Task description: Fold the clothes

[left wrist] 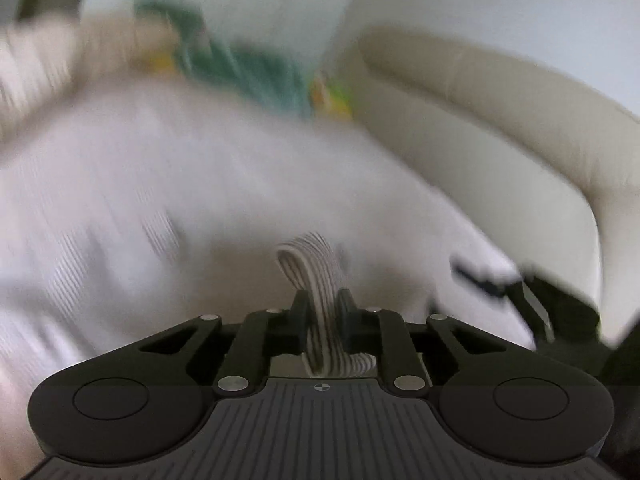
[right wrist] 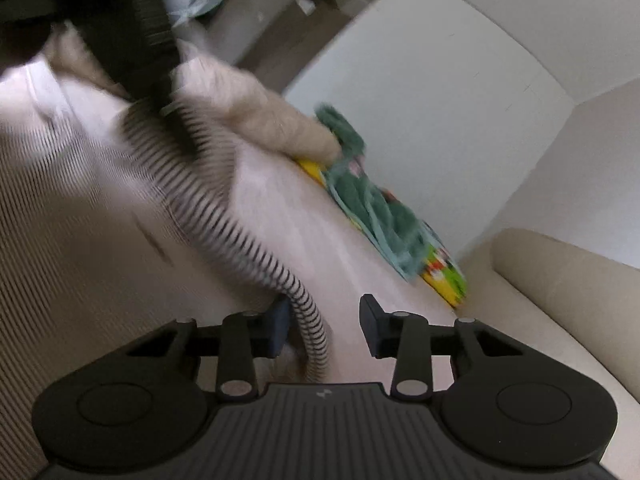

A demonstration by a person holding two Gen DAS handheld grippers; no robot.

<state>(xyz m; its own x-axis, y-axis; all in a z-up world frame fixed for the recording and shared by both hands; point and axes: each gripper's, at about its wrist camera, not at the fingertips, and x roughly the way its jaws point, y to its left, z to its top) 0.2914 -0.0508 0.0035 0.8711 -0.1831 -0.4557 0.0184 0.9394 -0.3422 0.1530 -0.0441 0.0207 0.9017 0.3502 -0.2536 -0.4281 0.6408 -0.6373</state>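
Striped fabric (left wrist: pixel 320 280) sits pinched in left hand-held gripper (left wrist: pixel 323 312); no writing legible.

Striped garment (right wrist: pixel 224 216) is showing thin black-and-white stripes, same on the fold (left wrist: pixel 316 276) in the left view. Fuzzy garment (right wrist: pixel 260 116) is reading beige. Towel (right wrist: pixel 372 200) is showing teal green, lying over a yellow-green printed item (right wrist: pixel 444 276). Couch (left wrist: pixel 500 128) is reading cream. Both claws (left wrist: pixel 323 312) (right wrist: pixel 325 330) are showing black.
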